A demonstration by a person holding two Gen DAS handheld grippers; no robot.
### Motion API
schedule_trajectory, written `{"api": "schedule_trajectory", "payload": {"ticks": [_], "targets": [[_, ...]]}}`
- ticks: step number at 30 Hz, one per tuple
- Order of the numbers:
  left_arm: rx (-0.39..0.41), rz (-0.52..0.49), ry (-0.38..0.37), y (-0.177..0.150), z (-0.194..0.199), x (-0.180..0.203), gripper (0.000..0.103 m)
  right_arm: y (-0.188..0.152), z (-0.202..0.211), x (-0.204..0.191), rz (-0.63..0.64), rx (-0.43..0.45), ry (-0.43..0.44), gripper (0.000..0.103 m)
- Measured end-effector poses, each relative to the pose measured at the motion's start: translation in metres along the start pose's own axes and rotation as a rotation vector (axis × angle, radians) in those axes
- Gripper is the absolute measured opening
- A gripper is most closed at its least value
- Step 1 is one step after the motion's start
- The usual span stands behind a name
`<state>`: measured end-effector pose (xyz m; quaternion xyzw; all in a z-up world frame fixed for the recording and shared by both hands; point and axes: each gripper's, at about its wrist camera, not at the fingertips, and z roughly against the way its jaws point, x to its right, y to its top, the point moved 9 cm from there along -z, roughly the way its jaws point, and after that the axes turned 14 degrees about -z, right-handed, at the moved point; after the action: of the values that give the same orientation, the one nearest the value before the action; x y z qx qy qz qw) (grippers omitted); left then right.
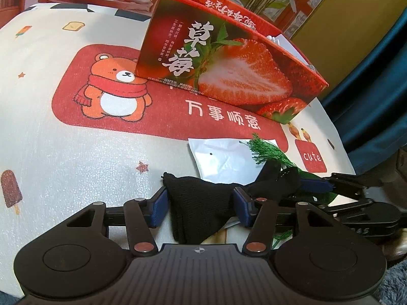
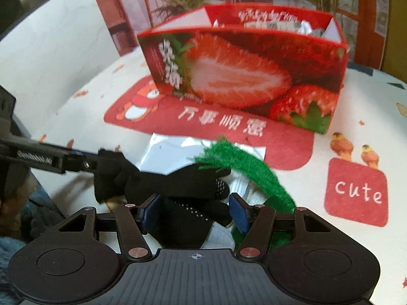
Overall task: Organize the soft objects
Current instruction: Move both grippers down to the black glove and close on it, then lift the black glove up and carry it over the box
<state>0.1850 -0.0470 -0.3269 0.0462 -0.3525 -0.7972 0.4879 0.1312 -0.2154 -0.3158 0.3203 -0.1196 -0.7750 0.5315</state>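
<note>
In front of the strawberry box, on the bear-print cloth, a black glove stretched between two grippers; left gripper pinching one end of the black glove, blue pads tight against the knit; right gripper pinching the other, dotted end; beside the glove, nearer the box, a green tassel lying over a white packet; right view blurred.
</note>
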Motion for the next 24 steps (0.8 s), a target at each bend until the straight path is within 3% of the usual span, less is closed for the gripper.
{"api": "schedule_trajectory", "payload": {"ticks": [4,6,17,24], "targets": [[0.001,-0.005,0.000,0.000,0.000,0.000,0.056,-0.002,-0.005,-0.003,0.036,-0.001,-0.020,0.055],[0.001,-0.007,-0.003,0.000,0.000,0.000,0.056,-0.002,-0.006,-0.005,0.050,-0.001,-0.022,0.047],[0.005,-0.026,0.003,0.003,-0.001,0.000,0.053,0.003,-0.009,-0.013,0.085,0.007,-0.005,0.020],[0.018,-0.067,0.029,0.018,-0.009,-0.001,0.050,0.016,-0.015,-0.012,0.074,0.021,-0.006,0.016]]}}
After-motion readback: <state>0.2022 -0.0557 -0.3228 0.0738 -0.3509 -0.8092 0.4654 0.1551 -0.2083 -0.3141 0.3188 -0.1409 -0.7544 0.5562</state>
